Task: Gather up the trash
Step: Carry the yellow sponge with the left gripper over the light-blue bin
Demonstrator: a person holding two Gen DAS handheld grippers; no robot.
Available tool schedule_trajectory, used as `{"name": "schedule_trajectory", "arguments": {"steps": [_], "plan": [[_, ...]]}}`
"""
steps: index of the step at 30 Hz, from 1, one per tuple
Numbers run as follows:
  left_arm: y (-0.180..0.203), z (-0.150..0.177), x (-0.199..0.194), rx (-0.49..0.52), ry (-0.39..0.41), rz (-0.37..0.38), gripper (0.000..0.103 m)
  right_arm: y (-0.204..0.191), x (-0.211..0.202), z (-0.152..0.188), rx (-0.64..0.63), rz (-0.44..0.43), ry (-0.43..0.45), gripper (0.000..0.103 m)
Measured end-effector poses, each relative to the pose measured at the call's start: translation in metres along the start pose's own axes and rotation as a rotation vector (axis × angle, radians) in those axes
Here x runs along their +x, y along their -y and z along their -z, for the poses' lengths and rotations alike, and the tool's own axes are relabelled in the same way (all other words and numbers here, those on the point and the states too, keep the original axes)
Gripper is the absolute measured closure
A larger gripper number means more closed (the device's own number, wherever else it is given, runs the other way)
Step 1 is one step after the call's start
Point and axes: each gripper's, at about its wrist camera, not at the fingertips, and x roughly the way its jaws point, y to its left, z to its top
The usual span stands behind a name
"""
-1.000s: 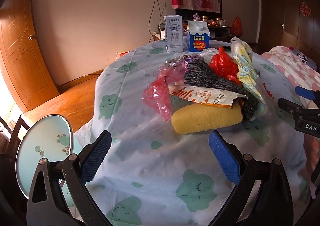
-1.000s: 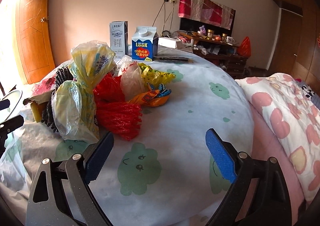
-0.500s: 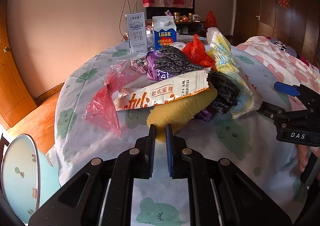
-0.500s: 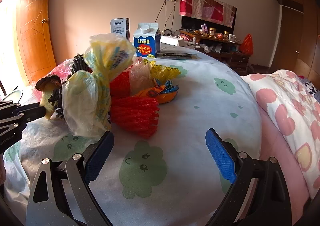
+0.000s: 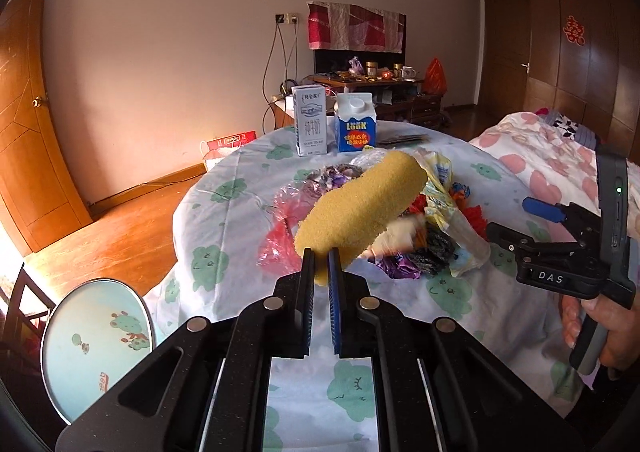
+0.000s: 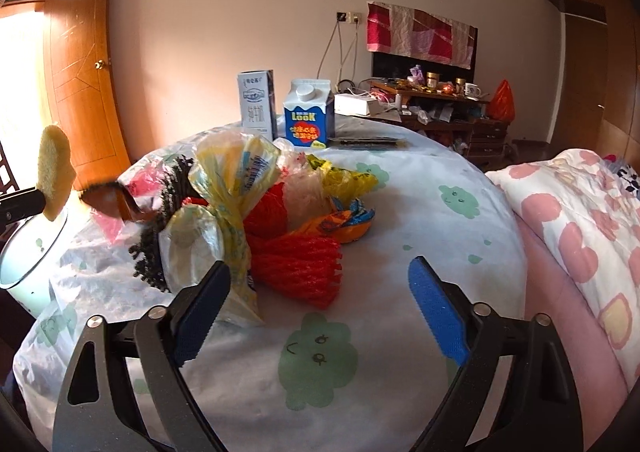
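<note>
My left gripper (image 5: 321,264) is shut on the near end of a yellow sponge (image 5: 360,208) and holds it lifted above the table; the sponge also shows at the left edge of the right wrist view (image 6: 52,172). A pile of trash lies on the round table: a yellow printed bag (image 6: 232,188), red netting (image 6: 298,266), black netting (image 6: 150,252), a pink bag (image 5: 280,240) and an orange wrapper (image 6: 344,222). My right gripper (image 6: 316,306) is open and empty just in front of the pile; it also shows in the left wrist view (image 5: 516,224).
Two cartons stand at the table's far side, a white one (image 6: 256,104) and a blue LOOK one (image 6: 308,114). A round light-blue bin (image 5: 96,336) stands left of the table. A bed with a pink-patterned quilt (image 6: 580,212) lies to the right.
My left gripper closed on the yellow sponge and lifted it off the table, out from under the wrappers. The right gripper stayed open and edged closer to the pile.
</note>
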Motion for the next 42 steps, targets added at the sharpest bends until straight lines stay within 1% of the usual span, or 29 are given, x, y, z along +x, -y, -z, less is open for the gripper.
{"name": "schedule_trajectory", "arguments": {"steps": [1, 2, 3, 6, 7, 8, 10, 12, 13, 14, 18, 19, 20, 21, 22, 25, 30, 33, 37, 42], "plan": [[-0.004, 0.0, -0.003, -0.003, 0.008, -0.016, 0.097, -0.005, 0.001, -0.002, -0.01, -0.023, -0.004, 0.034], [-0.008, 0.001, -0.005, -0.002, 0.01, -0.033, 0.097, -0.009, 0.002, -0.004, -0.017, -0.041, -0.007, 0.038], [-0.014, 0.002, -0.006, -0.009, 0.006, -0.043, 0.097, -0.013, 0.003, -0.004, -0.024, -0.061, -0.012, 0.038], [-0.03, 0.011, -0.001, -0.035, -0.029, -0.075, 0.097, -0.029, 0.011, -0.003, -0.058, -0.115, -0.036, 0.047], [-0.037, 0.016, 0.001, -0.049, -0.044, -0.084, 0.097, -0.033, 0.014, -0.001, -0.07, -0.13, -0.045, 0.053], [-0.043, 0.02, 0.003, -0.063, -0.06, -0.089, 0.097, -0.036, 0.017, 0.0, -0.08, -0.15, -0.06, 0.056], [-0.053, 0.028, 0.005, -0.08, -0.081, -0.101, 0.097, -0.039, 0.019, 0.003, -0.085, -0.185, -0.077, 0.056], [-0.061, 0.033, 0.004, -0.088, -0.092, -0.114, 0.097, -0.043, 0.021, 0.004, -0.095, -0.217, -0.092, 0.061], [-0.064, 0.035, 0.004, -0.091, -0.095, -0.12, 0.097, -0.046, 0.022, 0.004, -0.101, -0.233, -0.1, 0.065], [-0.066, 0.036, 0.003, -0.094, -0.096, -0.124, 0.097, -0.048, 0.021, 0.005, -0.103, -0.244, -0.104, 0.065], [-0.072, 0.038, -0.001, -0.106, -0.092, -0.133, 0.097, -0.054, 0.019, 0.003, -0.106, -0.255, -0.107, 0.065], [-0.074, 0.039, -0.002, -0.108, -0.092, -0.134, 0.097, -0.054, 0.021, 0.003, -0.097, -0.263, -0.114, 0.068], [-0.074, 0.039, -0.003, -0.11, -0.092, -0.136, 0.097, -0.053, 0.022, 0.002, -0.093, -0.267, -0.118, 0.074], [-0.075, 0.039, -0.003, -0.11, -0.09, -0.138, 0.097, -0.052, 0.022, 0.002, -0.096, -0.267, -0.118, 0.077], [-0.075, 0.038, -0.004, -0.11, -0.088, -0.142, 0.097, -0.052, 0.022, 0.001, -0.098, -0.266, -0.117, 0.09], [-0.079, 0.038, -0.008, -0.113, -0.083, -0.157, 0.097, -0.051, 0.023, -0.004, -0.105, -0.253, -0.118, 0.095], [-0.087, 0.04, -0.013, -0.126, -0.083, -0.189, 0.097, -0.054, 0.018, -0.005, -0.128, -0.245, -0.105, 0.096], [-0.096, 0.041, -0.018, -0.13, -0.082, -0.225, 0.097, -0.057, 0.006, -0.012, -0.147, -0.224, -0.062, 0.096], [-0.116, 0.044, -0.025, -0.156, -0.085, -0.284, 0.097, -0.063, -0.011, -0.034, -0.159, -0.226, 0.001, 0.096], [-0.145, 0.051, -0.031, -0.202, -0.098, -0.358, 0.096, -0.089, -0.008, -0.058, -0.191, -0.271, 0.028, 0.096]]}}
